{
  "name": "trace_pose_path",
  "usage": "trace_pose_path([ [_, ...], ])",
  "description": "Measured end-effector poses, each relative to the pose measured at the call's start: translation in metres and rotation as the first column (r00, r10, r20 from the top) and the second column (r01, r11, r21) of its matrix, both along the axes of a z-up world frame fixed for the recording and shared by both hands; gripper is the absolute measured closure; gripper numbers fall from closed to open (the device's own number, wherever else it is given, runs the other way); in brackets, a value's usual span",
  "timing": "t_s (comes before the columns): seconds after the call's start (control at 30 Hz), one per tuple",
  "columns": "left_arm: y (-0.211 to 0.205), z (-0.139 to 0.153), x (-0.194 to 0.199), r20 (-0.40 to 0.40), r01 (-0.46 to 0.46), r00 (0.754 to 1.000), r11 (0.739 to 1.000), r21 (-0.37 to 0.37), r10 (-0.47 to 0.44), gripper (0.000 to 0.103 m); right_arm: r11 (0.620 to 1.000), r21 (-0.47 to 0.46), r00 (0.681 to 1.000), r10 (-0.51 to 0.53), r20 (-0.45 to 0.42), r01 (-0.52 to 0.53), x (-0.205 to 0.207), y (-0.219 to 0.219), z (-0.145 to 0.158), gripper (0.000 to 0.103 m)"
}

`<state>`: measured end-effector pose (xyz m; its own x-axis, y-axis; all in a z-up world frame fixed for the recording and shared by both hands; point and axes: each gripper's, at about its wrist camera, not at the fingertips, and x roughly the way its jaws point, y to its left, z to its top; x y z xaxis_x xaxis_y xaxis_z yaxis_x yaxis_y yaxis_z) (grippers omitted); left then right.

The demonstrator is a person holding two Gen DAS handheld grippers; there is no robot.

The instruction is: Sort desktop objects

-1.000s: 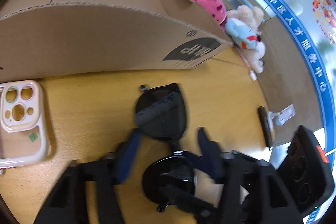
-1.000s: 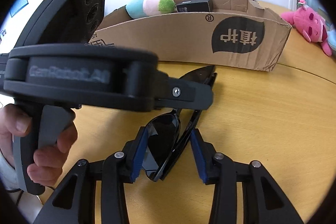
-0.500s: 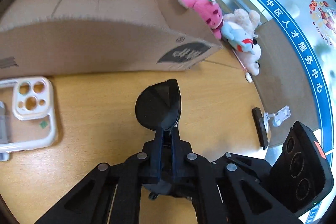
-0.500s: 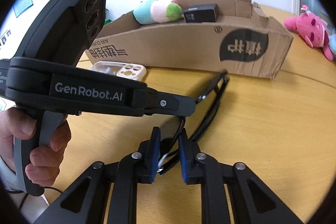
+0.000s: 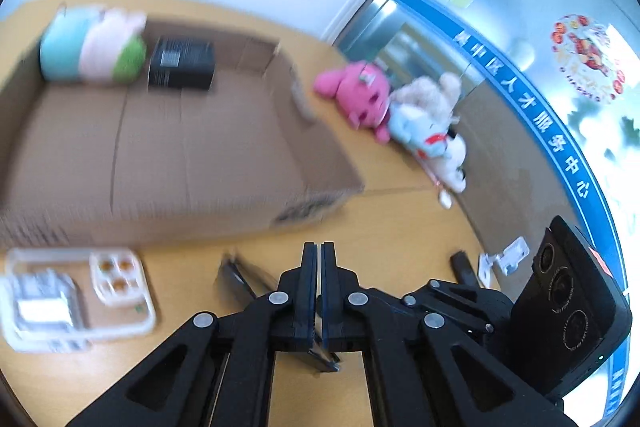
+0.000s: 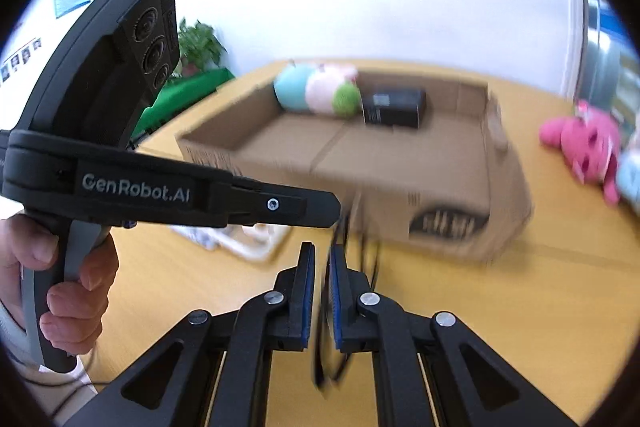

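Note:
Black sunglasses [image 5: 237, 277] hang in the air above the wooden table [image 5: 192, 355], held from two sides. My left gripper [image 5: 319, 251] is shut on them, with one dark lens sticking out to its left. My right gripper [image 6: 322, 255] is shut on the same sunglasses [image 6: 335, 367], whose thin frame shows blurred past its fingertips. Behind them stands the open cardboard box [image 5: 180, 155], also in the right wrist view [image 6: 360, 155]. It holds a teal, pink and green plush [image 5: 92, 47] and a small black box [image 5: 182, 65].
A white phone case [image 5: 116, 279] and a clear plastic box [image 5: 40, 307] lie left of the sunglasses. A pink plush [image 5: 356, 95] and a pale blue plush [image 5: 424, 131] lie right of the box. A black bar [image 5: 460, 267] and a white clip [image 5: 506, 259] rest near the table's right edge. A hand [image 6: 68, 287] grips the left tool.
Both grippers closed on the sunglasses and lifted them off the table. The box's inside has come into view from above.

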<state>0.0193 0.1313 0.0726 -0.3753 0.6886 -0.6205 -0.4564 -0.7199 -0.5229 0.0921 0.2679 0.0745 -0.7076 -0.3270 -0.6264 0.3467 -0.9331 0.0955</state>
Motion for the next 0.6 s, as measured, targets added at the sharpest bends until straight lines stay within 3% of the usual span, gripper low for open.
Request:
trace_pose_path([
  [0.13, -0.010, 0.015, -0.007, -0.024, -0.019, 1.000, 1.000, -0.014, 0.019, 0.103, 1.000, -0.008, 1.000, 0.004, 0.002, -0.004, -0.013, 0.003, 0.012, 0.096],
  [0.23, -0.024, -0.002, -0.008, 0.041, -0.045, 0.998, 0.999, -0.019, 0.046, 0.102, 1.000, -0.014, 0.997, 0.004, 0.072, -0.003, -0.013, 0.013, -0.005, 0.090],
  [0.27, -0.027, -0.009, -0.009, 0.075, -0.047, 0.996, 0.999, -0.013, 0.048, 0.100, 1.000, -0.015, 0.994, 0.016, 0.104, -0.015, -0.010, 0.016, -0.013, 0.073],
  [0.3, -0.031, -0.020, -0.008, 0.111, -0.048, 0.993, 0.999, -0.008, 0.049, 0.093, 1.000, -0.006, 0.991, 0.029, 0.133, -0.029, -0.006, 0.017, -0.023, 0.047],
  [0.37, -0.039, -0.040, -0.004, 0.169, -0.058, 0.984, 0.998, -0.013, 0.060, 0.074, 0.996, 0.039, 0.979, 0.073, 0.190, -0.082, 0.005, 0.016, -0.046, 0.029],
  [0.4, -0.043, -0.048, -0.001, 0.189, -0.063, 0.980, 0.998, -0.021, 0.066, 0.060, 0.993, 0.053, 0.975, 0.091, 0.204, -0.104, 0.009, 0.015, -0.052, 0.029],
  [0.43, -0.046, -0.056, 0.002, 0.200, -0.067, 0.977, 0.997, -0.026, 0.071, 0.055, 0.987, 0.070, 0.966, 0.123, 0.229, -0.142, 0.013, 0.013, -0.062, 0.029],
  [0.6, -0.053, -0.080, 0.010, 0.259, -0.074, 0.963, 0.997, -0.030, 0.080, 0.055, 0.968, 0.135, 0.943, 0.165, 0.288, -0.210, 0.014, 0.004, -0.094, 0.029],
])
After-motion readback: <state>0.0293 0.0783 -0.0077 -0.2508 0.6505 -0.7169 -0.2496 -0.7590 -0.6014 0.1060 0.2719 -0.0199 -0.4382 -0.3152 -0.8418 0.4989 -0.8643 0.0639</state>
